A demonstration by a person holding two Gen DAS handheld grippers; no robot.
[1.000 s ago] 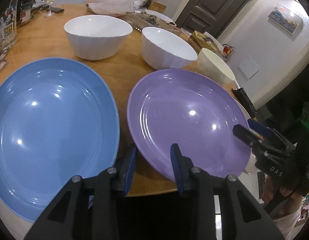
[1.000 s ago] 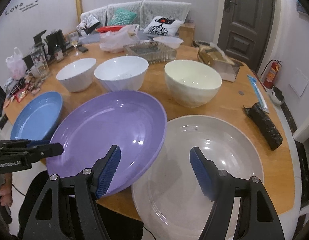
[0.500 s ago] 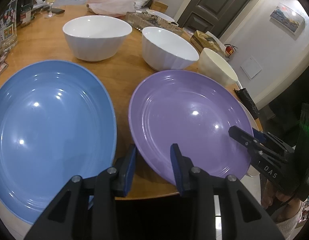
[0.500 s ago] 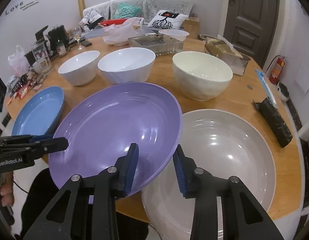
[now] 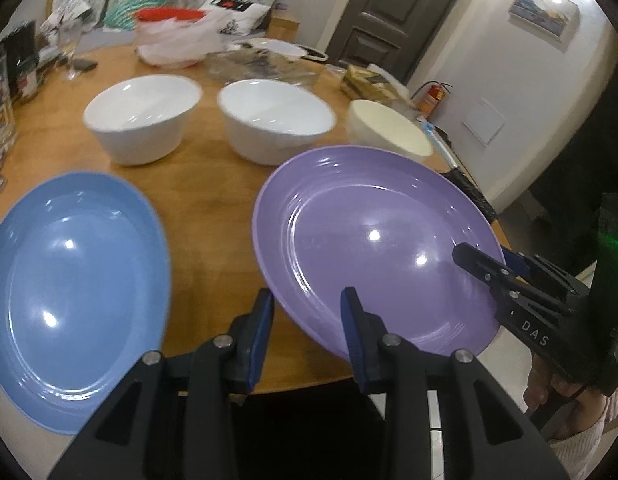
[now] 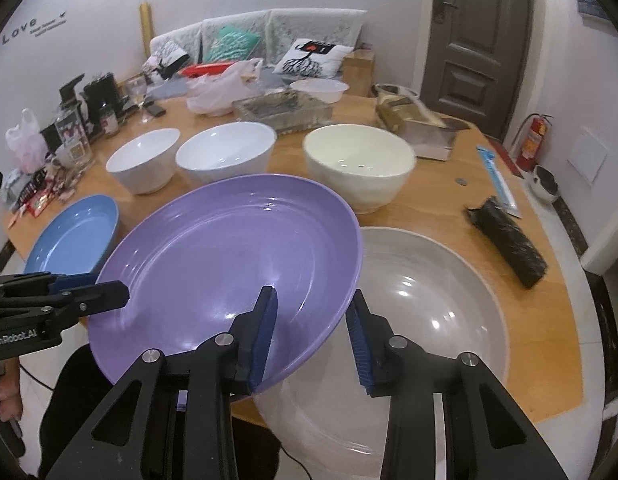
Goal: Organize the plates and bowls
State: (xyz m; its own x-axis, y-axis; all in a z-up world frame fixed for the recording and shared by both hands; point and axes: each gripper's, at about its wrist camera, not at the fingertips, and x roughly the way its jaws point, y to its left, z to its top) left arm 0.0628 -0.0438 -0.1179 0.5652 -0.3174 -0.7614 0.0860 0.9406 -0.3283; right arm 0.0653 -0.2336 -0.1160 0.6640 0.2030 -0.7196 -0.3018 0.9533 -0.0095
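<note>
Left wrist view: the left gripper [image 5: 307,320] pinches the near rim of the purple plate [image 5: 373,240], and the right gripper [image 6: 311,330] pinches its other side. The plate is tipped up off the counter [image 5: 205,184], between the blue plate [image 5: 73,292] and the grey plate [image 6: 429,300]. Three bowls sit behind.

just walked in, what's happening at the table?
A person with two handheld grippers is lifting the purple plate: the left gripper and the right gripper each pinch its rim on opposite sides, and it tilts above the wooden table. The blue plate, grey plate and three bowls sit untouched.
</note>
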